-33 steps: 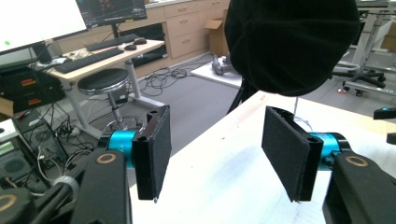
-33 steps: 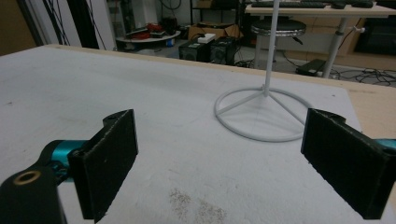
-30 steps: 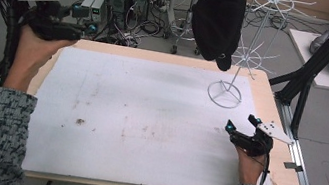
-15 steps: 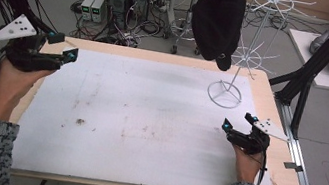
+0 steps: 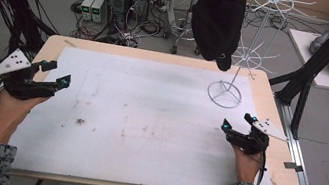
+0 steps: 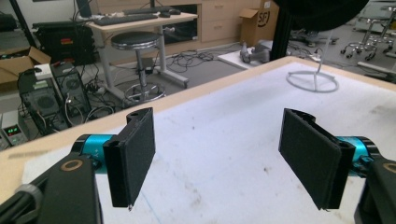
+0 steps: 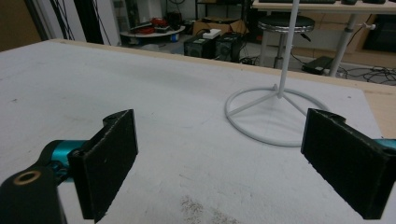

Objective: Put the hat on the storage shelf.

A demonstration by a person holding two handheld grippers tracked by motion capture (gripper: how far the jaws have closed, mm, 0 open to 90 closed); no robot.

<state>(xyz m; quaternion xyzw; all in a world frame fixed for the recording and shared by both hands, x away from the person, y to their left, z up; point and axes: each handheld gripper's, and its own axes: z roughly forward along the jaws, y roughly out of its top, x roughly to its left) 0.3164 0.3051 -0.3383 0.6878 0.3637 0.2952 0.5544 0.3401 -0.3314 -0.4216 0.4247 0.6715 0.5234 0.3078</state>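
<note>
Left gripper (image 5: 56, 74): jaws wide apart, have just been opening, nothing between them; it sits low at the left edge of the white foam-covered table top (image 5: 147, 120), pointing across the board toward the stand. Right gripper (image 5: 237, 122): jaws also wide apart, empty, resting near the right edge, just in front of the white wire rack stand (image 5: 224, 93). Both appear parked at opposite sides, prob. a ready pose that leaves the mid-board free. The stand's ring base sits on the far right of the board; its thin post rises w/ spoked tiers. A black knitted cap (image 5: 217, 20) hangs from the upper tier, likely placed there as the item to be fetched or just hung; well apart from both grippers. Count: 2 grippers, 1 stand, 1 cap, 1 board.
</note>
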